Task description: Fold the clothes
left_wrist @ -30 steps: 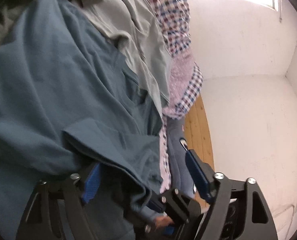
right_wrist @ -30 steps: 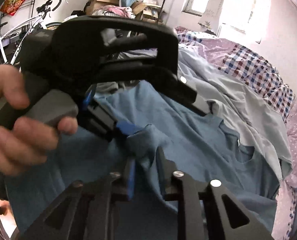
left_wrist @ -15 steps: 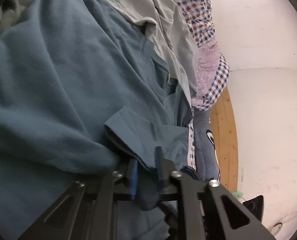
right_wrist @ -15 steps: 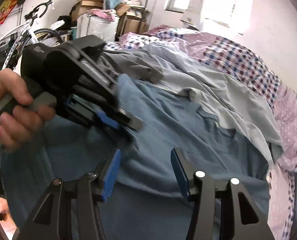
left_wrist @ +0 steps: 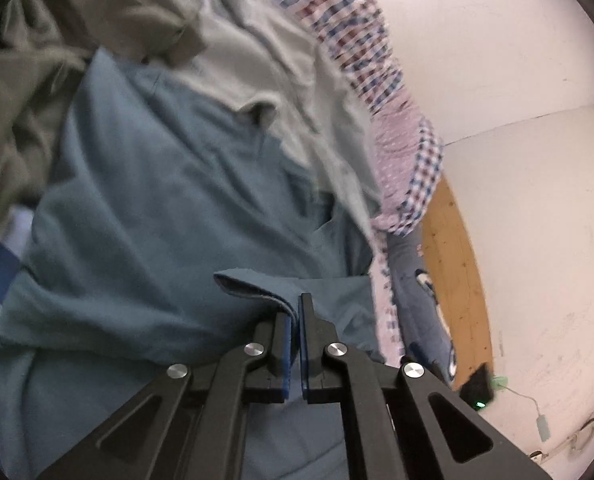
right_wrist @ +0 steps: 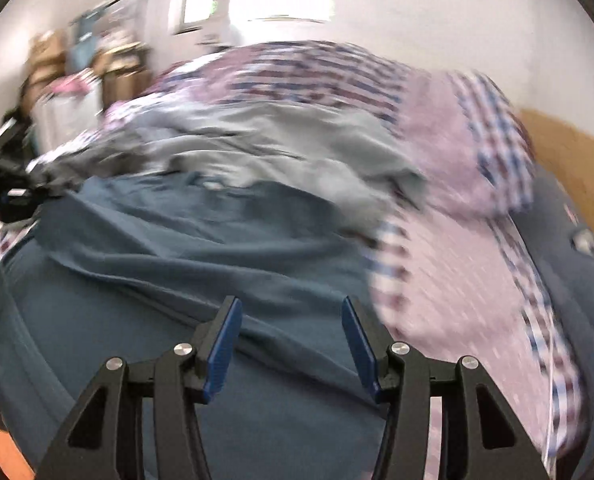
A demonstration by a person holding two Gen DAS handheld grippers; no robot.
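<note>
A teal-blue T-shirt [left_wrist: 165, 200] lies spread over the bed. My left gripper [left_wrist: 295, 312] is shut on a folded edge of that shirt, with the hem pinched between its blue pads. In the right wrist view the same blue T-shirt [right_wrist: 201, 256] fills the lower left. My right gripper [right_wrist: 289, 320] hovers over it, open, with only flat cloth below and nothing between its fingers. Far left in that blurred view, the left gripper [right_wrist: 13, 196] shows small, holding the shirt's far side.
A light grey garment [left_wrist: 281, 92] and an olive one [left_wrist: 37, 92] lie beyond the blue shirt. A checked and pink-dotted quilt [right_wrist: 457, 248] covers the bed. A dark blue garment [left_wrist: 421, 292] lies by the wooden bed frame [left_wrist: 453, 248] and white wall. Boxes stand at the back.
My left gripper closed onto the shirt's folded edge and rose slightly. My right gripper let go of the cloth, opened and swept right, away from the left gripper.
</note>
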